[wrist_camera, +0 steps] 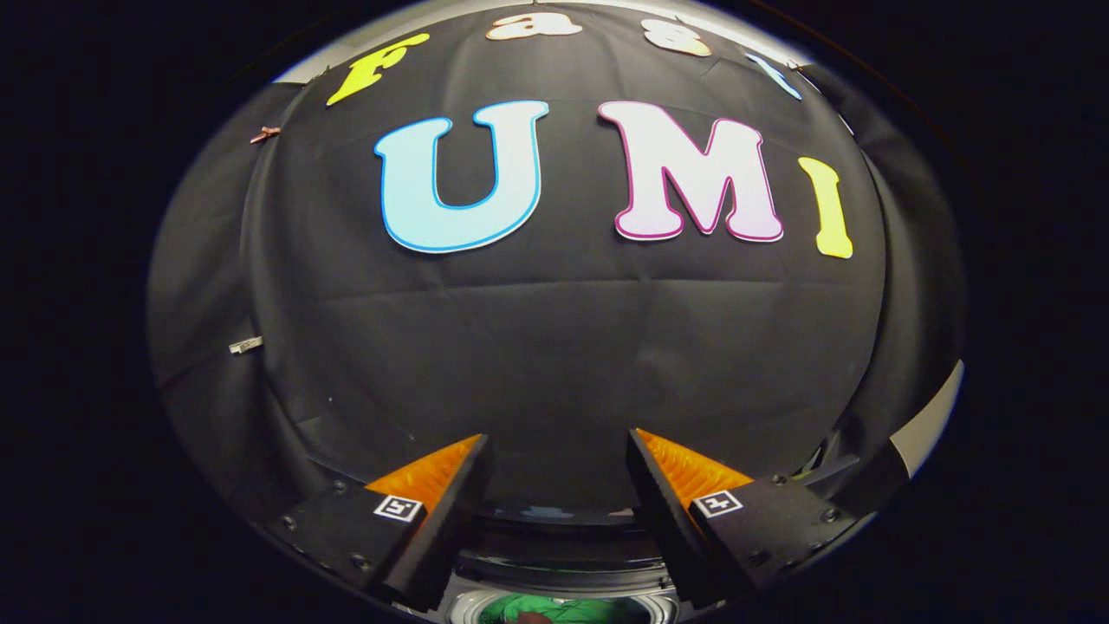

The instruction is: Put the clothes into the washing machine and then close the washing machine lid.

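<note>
The gripper (559,451) sits closest, its 2 fingers (437,485) spread well apart with nothing between them, pointing at the black cloth wall (554,347) of the booth. Taking the washing machine (563,555) as the mark: it lies below and between the fingers, and what shows of it is a dark curved rim with a pale ring under it. Inside that ring, down in the drum, lies a bit of green clothing (563,611). So at least 1 garment looks to be in the machine already, well under the fingertips and apart from them.

The green fabric appears rumpled, with soft folds, and a small darker patch sits on its near edge; I cannot tell what that patch is. It is too cut off to say what sort of garment it is.

I would judge it light, limp and not slippery, nothing fragile about it. Were it to need moving, a pinch on a raised fold near its middle should hold. The lid is the stiffer job, and I cannot make it out above the machine from here.
</note>
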